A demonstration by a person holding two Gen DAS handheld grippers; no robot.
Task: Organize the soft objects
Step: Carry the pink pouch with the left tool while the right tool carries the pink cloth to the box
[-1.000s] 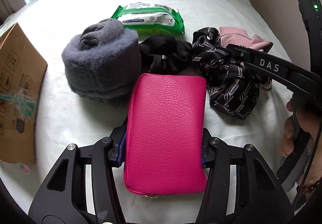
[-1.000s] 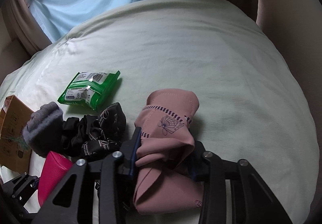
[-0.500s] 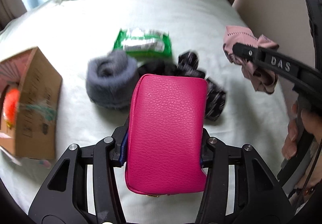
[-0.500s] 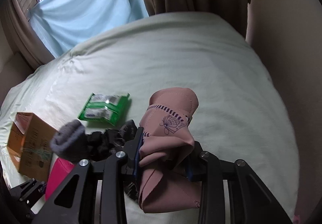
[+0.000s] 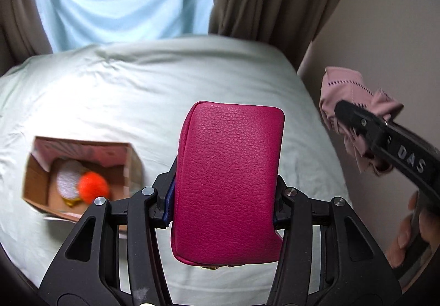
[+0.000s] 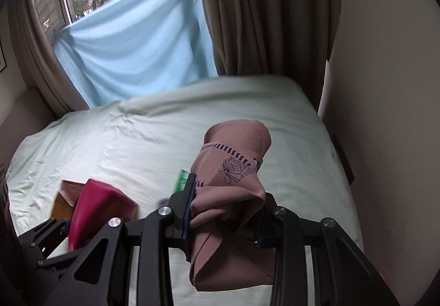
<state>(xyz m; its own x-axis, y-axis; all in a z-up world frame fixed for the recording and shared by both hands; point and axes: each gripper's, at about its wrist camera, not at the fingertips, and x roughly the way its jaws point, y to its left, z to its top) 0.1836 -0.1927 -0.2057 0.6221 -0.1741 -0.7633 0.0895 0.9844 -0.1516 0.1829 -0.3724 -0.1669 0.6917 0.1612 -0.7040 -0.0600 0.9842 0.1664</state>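
Observation:
A magenta leather pouch (image 5: 228, 182) stands upright between the pads of my left gripper (image 5: 224, 196), which is shut on it high above the bed. In the right wrist view the same pouch (image 6: 99, 204) shows at lower left. My right gripper (image 6: 225, 204) is shut on a bunched dusty-pink cloth (image 6: 231, 182) with a dark fan print. That cloth (image 5: 352, 94) and the right gripper's arm (image 5: 390, 146) also appear at the right of the left wrist view. An open cardboard box (image 5: 82, 174) lies on the sheet below left, holding an orange pom (image 5: 92, 186) and a silvery item.
The pale green bed sheet (image 5: 137, 91) spreads below both grippers. A sliver of a green packet (image 6: 182, 179) peeks past the right gripper's finger. Brown curtains (image 6: 261, 17), a blue drape over the window and a beige wall close in at the back and right. A person's hand (image 5: 409, 229) grips the right tool.
Both grippers rose well above the bed, still holding the pouch and the cloth. The grey hat, black scrunchies and green packet left the left view; the box's inside now shows.

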